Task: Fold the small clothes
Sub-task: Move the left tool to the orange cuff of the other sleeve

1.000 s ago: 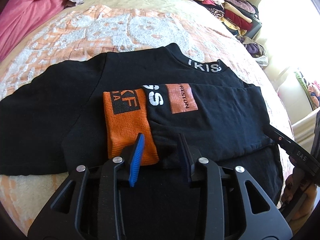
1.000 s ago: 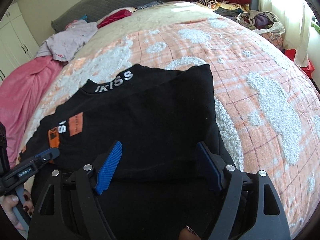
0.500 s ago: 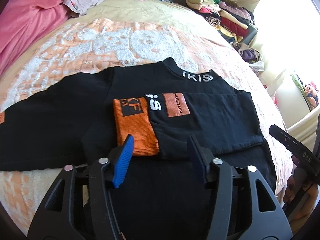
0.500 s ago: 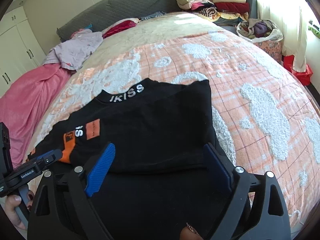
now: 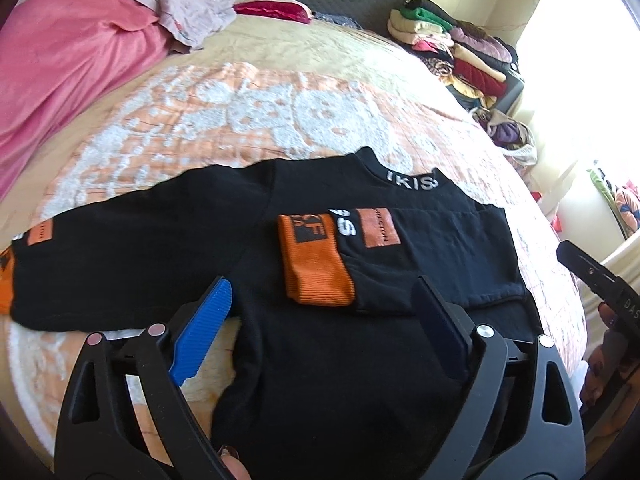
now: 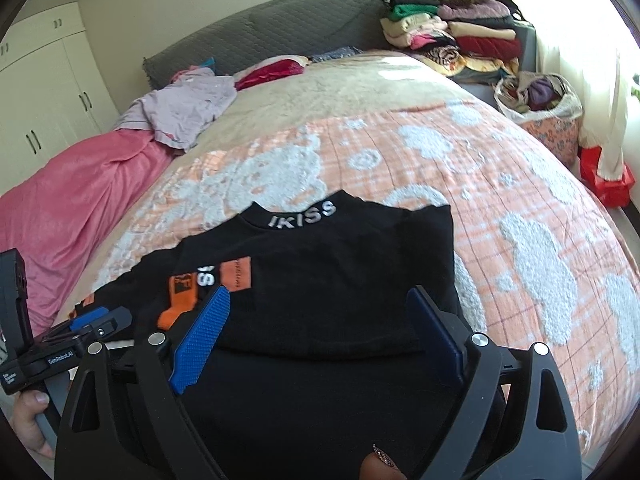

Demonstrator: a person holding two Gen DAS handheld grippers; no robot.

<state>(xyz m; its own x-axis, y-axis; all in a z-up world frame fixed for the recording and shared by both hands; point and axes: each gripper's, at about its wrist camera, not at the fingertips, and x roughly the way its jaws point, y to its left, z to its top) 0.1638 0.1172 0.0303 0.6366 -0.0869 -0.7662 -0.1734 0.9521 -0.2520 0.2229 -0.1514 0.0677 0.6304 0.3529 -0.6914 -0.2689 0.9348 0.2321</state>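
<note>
Lying flat on the orange-and-white bedspread, collar away from the cameras, a black top with white letters on its collar. Folded across the chest, one sleeve, ending in an orange cuff near the middle of the garment; spread out toward the left edge of the left wrist view, the other sleeve, with an orange patch near its end. Hovering over the near hem in the left wrist view, the left tongs, spread wide, gripping nothing, blue pad over the armpit of the spread sleeve, dark pad at the corner of the folded one, the orange cuff just ahead between them. Hanging likewise in the right wrist view, the right tongs, wide apart and holding nothing, the folded edge of the black cloth lying between the two pads, touching or just clear of them impossible to tell. Showing at the lower left of that view, the left tongs again, beside the orange cuff. Elsewhere: a pink blanket at the left side of the bed, a pale lilac garment near the grey headboard, a stack of folded clothes beyond the far corner.
</note>
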